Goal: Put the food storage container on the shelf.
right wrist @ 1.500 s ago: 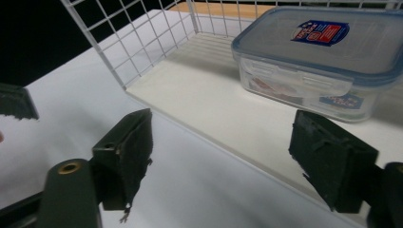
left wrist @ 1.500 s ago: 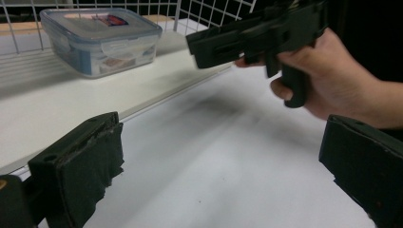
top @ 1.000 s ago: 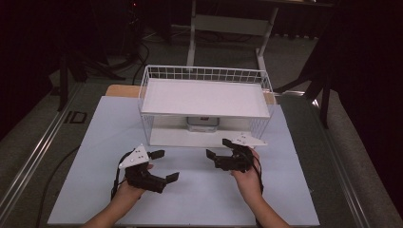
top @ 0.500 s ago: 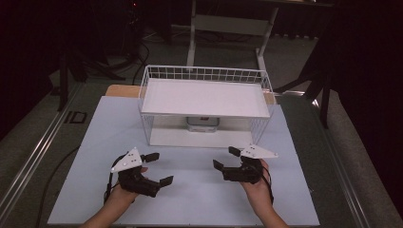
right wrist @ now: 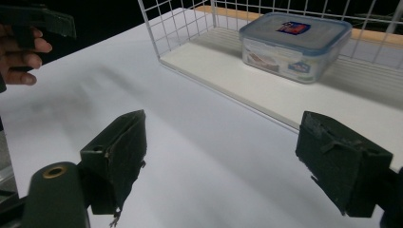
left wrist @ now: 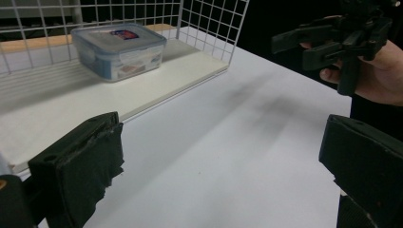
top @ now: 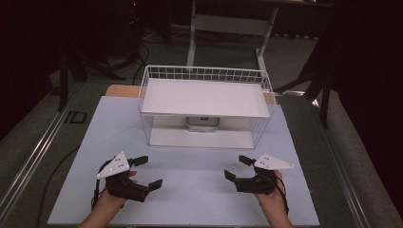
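The left tool sits low over the near left part of the white surface, held in the person's left hand. Its jaws stand spread wide with nothing between them; the left gripper view shows bare white surface in the gap. The right tool is held in the right hand over the near right part of the surface, jaws likewise spread and empty. The two tools are well apart, each pointing inward and toward the far side.

A white wire basket rack stands at the middle of the surface's far part, with a flat white shelf board across its top. Beneath that board, on the rack's white base panel, rests a clear plastic container with a blue-rimmed lid, lid closed. In the high view the container lies toward the back centre of the lower level. Both tools are well short of the rack's open front; neither touches the rack or the container.
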The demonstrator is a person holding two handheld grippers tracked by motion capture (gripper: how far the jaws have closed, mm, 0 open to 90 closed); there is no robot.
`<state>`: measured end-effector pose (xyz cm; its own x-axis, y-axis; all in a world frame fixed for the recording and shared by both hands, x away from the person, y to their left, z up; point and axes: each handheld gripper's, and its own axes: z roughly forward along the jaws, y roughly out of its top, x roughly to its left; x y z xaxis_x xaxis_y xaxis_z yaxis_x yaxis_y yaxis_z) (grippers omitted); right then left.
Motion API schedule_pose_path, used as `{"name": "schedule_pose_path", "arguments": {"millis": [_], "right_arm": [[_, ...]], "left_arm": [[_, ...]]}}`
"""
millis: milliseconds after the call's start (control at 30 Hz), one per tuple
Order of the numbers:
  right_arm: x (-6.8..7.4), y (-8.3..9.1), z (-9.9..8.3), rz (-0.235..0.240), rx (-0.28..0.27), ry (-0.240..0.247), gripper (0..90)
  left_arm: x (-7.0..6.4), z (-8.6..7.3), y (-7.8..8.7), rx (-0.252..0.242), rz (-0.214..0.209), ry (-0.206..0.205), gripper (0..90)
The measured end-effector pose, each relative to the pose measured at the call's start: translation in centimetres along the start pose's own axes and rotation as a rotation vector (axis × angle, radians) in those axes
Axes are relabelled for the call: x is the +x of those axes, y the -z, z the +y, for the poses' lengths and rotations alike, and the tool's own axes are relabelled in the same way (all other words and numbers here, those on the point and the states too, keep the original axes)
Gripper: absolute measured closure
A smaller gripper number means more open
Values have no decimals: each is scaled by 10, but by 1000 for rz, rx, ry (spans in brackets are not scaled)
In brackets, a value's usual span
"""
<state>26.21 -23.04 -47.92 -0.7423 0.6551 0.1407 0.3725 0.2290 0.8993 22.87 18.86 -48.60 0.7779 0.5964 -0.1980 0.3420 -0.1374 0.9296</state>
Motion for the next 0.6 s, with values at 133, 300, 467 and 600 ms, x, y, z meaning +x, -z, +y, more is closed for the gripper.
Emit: {"name": "schedule_pose_path", "arguments": {"millis": [133,300,467,600], "right_arm": [[-4,12,-4,-3,-8,-18,174],[-8,27,-12,-6,12,-4,174],[-12,38,-18,-27,10,4,174],[-13,41,-23,-30,10,6,174]], "left_arm": [[0,-4,4,7,6,5,18],[1,-10,9,16,7,2,18],[2,-13,12,15,23,-15,17],[2,-16,12,5,37,-28,17]]}}
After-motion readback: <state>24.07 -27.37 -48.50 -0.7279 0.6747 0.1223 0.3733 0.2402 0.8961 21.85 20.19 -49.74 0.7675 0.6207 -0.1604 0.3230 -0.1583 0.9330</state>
